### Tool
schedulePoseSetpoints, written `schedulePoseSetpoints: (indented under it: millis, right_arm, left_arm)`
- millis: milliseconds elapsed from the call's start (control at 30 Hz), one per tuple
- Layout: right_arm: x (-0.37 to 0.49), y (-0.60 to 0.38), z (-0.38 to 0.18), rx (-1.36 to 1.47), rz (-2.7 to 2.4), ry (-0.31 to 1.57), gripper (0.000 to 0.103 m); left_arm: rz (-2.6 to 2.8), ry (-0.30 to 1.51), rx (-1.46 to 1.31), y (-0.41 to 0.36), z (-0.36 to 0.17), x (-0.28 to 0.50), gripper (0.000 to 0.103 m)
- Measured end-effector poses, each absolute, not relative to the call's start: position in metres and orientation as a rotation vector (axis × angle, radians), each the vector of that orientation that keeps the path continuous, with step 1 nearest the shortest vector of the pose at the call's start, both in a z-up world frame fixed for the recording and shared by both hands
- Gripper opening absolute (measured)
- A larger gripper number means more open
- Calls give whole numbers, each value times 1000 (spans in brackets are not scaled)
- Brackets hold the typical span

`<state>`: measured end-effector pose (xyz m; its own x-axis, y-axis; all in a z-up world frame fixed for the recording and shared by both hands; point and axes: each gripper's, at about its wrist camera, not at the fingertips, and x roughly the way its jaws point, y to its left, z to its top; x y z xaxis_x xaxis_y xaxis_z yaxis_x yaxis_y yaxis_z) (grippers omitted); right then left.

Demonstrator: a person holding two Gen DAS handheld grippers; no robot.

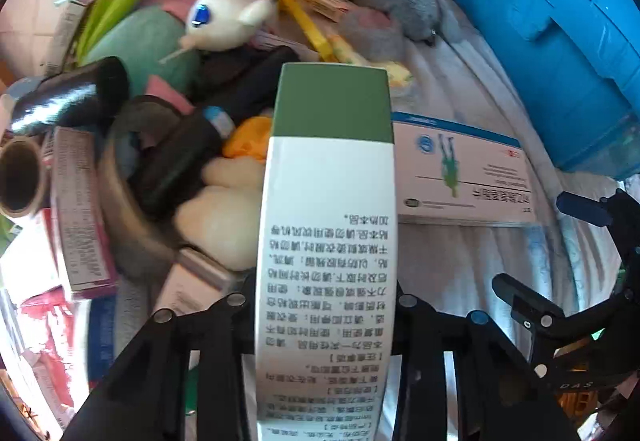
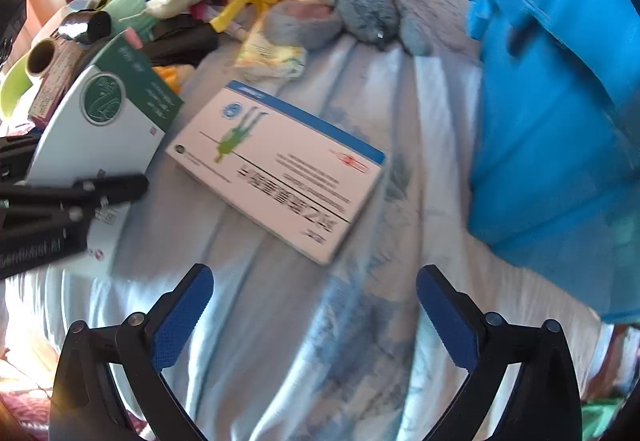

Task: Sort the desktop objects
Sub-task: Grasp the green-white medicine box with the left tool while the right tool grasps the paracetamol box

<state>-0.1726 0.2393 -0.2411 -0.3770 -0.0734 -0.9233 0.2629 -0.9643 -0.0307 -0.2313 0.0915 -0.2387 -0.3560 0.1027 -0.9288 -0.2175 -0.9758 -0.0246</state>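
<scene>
Your left gripper (image 1: 326,305) is clamping the green-and-white box (image 1: 328,201) by its narrow sides, holding it above the cluttered pile of toys (image 1: 224,13). Your right gripper (image 2: 316,317) is hanging with jaws wide apart over the pale blue cloth (image 2: 280,321), near the blue-and-white medicine box (image 2: 280,169) lying flat beside the blue crate (image 2: 560,101).

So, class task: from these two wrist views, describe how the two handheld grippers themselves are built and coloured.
Both are black frames with angular linkage arms joined by round silver pivot pins. The right gripper carries blue, finely textured pads on its fingers. The left gripper has the same black linkages; its side bears pale lettering, too blurred to read. No cables or sleeves show.
</scene>
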Motion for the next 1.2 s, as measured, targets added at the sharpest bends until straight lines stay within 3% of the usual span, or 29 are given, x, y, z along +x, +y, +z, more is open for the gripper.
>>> schedulePoseSetpoints:
  millis: [467, 733, 900, 967, 1033, 1100, 1200]
  right_arm:
    - [-202, 193, -240, 1397, -2400, 629, 103]
    - [-236, 196, -254, 1472, -2319, 515, 102]
    - [-227, 197, -241, 1519, -2341, 464, 79]
    - [-226, 195, -237, 1534, -2310, 436, 78]
    - [-227, 191, -237, 1530, -2285, 409, 81]
    - [-231, 189, -237, 1548, -2269, 385, 97]
    - [-237, 186, -239, 1554, -2272, 356, 94]
  left_arm:
    - [2564, 86, -1633, 65, -230, -231, 35]
    - [2572, 76, -1653, 74, -237, -239, 35]
    - [2563, 54, -1659, 72, -234, -241, 35]
    - [2561, 56, -1661, 72, -233, -242, 35]
    - [2561, 57, -1662, 74, -233, -243, 35]
    - [2560, 58, -1664, 74, -232, -244, 35]
    - [2561, 69, -1660, 76, -231, -245, 35]
